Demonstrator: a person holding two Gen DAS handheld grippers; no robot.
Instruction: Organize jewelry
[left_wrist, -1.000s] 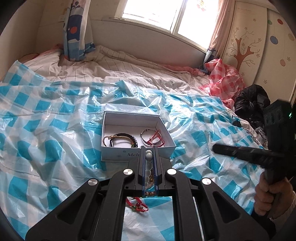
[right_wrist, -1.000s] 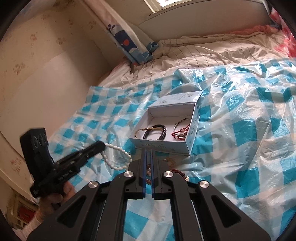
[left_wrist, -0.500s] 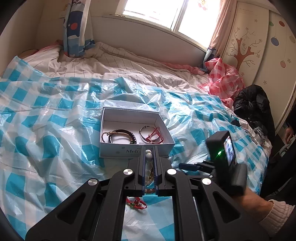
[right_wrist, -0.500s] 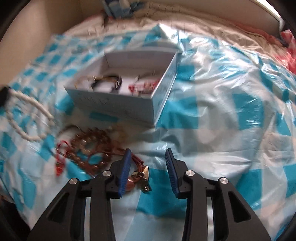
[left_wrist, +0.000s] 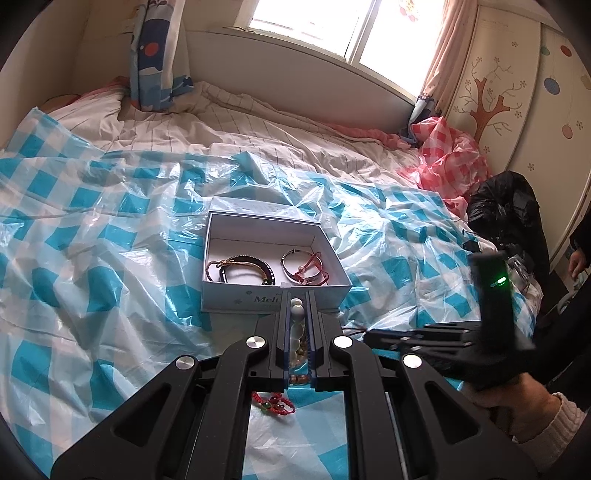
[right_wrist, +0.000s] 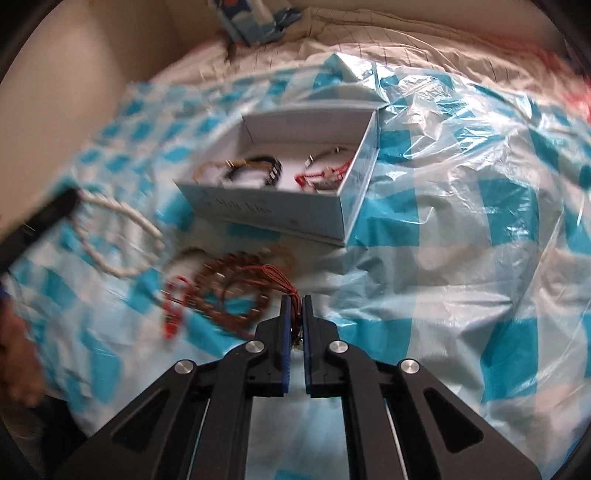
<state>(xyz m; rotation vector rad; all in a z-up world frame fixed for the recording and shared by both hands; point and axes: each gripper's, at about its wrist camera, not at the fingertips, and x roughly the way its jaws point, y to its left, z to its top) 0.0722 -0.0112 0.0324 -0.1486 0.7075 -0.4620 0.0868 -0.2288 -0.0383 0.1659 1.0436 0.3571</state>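
jewelry box (left_wrist: 275, 258): white, open-topped, resting on the blue-and-white checked plastic sheet (left_wrist: 92, 258) spread over the bed.

left wrist view:
- the box lies just ahead of the left tool (left_wrist: 297, 314). its near wall carries printed lettering.
- box contents: a dark and gold bracelet (left_wrist: 242, 269) on the left side, a silver and red bracelet (left_wrist: 304, 267) on the right side. the two lie apart.
- the left tool is closed down to a narrow gap and grips a white bead bracelet (left_wrist: 296, 332) between its blue-lined fingers.
- a red cord bracelet (left_wrist: 273, 400) lies on the sheet under the tool body.
- the right tool (left_wrist: 373, 336) enters from the right, low over the sheet, held by the right hand (left_wrist: 517, 410). a green light shows on its housing.
- a window, a curtain and a pink checked sheet (left_wrist: 443, 155) lie beyond the bed.

right wrist view (partly blurred):
- the box (right_wrist: 295, 184) lies ahead and to the left, with both bracelets visible inside.
- the right tool (right_wrist: 294, 301) is closed almost fully and pinches a thin red string (right_wrist: 273, 275) at its fingertips.
- the string leads into a pile of loose pieces on the sheet in front of the box, including a brown bead bracelet (right_wrist: 229, 295).
- the white bead bracelet (right_wrist: 122, 236) hangs from the left tool (right_wrist: 72, 197) at the left edge.
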